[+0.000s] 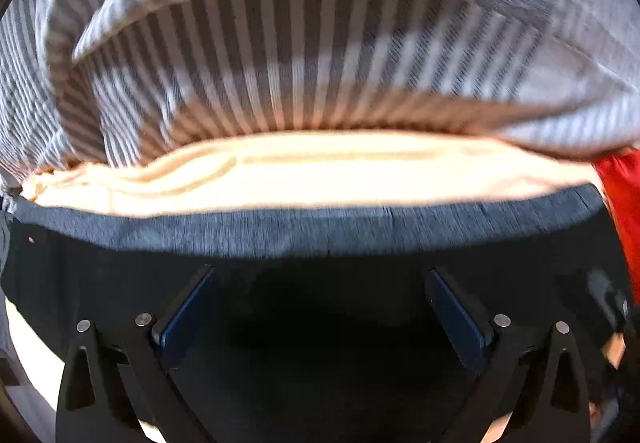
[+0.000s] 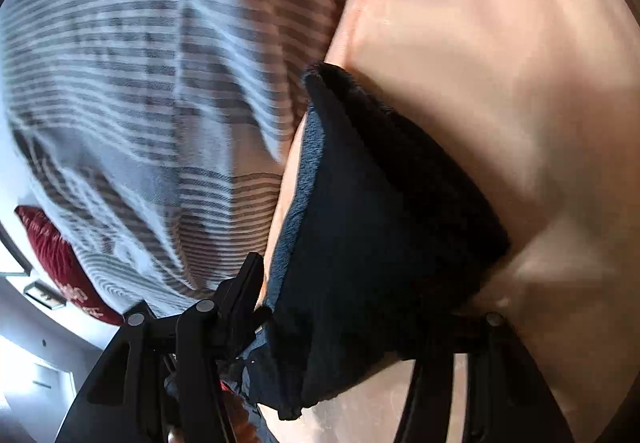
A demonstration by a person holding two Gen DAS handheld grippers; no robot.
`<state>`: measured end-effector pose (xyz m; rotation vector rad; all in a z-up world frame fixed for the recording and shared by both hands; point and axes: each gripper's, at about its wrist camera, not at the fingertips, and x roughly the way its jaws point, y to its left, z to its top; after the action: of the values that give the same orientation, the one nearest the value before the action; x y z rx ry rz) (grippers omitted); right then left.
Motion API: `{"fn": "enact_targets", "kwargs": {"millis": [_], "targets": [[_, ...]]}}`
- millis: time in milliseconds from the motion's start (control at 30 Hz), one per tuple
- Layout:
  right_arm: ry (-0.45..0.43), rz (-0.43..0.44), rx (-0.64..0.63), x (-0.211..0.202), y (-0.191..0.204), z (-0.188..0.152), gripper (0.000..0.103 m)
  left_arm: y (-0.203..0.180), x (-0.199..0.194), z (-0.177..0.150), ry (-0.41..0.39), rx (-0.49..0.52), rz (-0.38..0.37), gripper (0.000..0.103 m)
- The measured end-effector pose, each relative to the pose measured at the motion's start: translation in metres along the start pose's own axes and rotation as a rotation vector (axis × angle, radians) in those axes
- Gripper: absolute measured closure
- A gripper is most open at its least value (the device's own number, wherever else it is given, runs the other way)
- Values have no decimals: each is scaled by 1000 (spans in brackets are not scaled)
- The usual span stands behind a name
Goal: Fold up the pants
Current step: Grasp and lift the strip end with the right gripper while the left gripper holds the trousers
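In the left wrist view, the left hand-held gripper (image 1: 320, 307) stands with its blue pads (image 1: 182, 309) spread wide and nothing between them, just above the dark pants (image 1: 304, 231), which lie across a cream sheet (image 1: 312, 171) beside a grey-and-white striped blanket (image 1: 280, 55) and a red cloth (image 1: 620, 187). In the right wrist view, the right hand-held gripper (image 2: 360, 323) has a thick fold of the dark pants (image 2: 360, 227) bunched between its fingers and appears clenched on it, lifted above the cream sheet (image 2: 500, 63), with the striped blanket (image 2: 140, 83) on the left.

Pants (image 1: 320, 239): dark navy, fuzzy inner face paler blue-grey. Spread flat across a cream sheet (image 1: 304, 179) in the left view. In the right view a bunched, folded-over portion (image 2: 360, 227) is raised above the sheet.
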<state>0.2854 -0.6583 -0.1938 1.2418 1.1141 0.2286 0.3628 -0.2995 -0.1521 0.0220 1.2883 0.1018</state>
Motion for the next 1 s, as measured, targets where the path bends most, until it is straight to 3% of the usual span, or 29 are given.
{"fn": "enact_targets", "kwargs": {"millis": [67,100,133,400,533,733,933,1000], "targets": [[26,2,35,2,-6,0,70,-2,12,3,-2,8,34,1],[31,13,50,3,-8,0,86,-4,25,2,19,23,59,1],[36,32,62,1,-10,0,90,-5,33,1,31,32,58,0],[69,95,-65,-6,44,-14,90,12,21,4,25,39,24,0],[90,81,-165,-9,80,-30,90,45,1,-19,8,31,39,0],[109,23,-268,2,122,-61,90,75,15,-55,63,19,23,0],[121,-75,-402,32,174,-95,90,86,17,-49,85,31,-52,0],[129,-112,-452,45,188,-107,90,116,6,-43,51,-7,-68,0]]}}
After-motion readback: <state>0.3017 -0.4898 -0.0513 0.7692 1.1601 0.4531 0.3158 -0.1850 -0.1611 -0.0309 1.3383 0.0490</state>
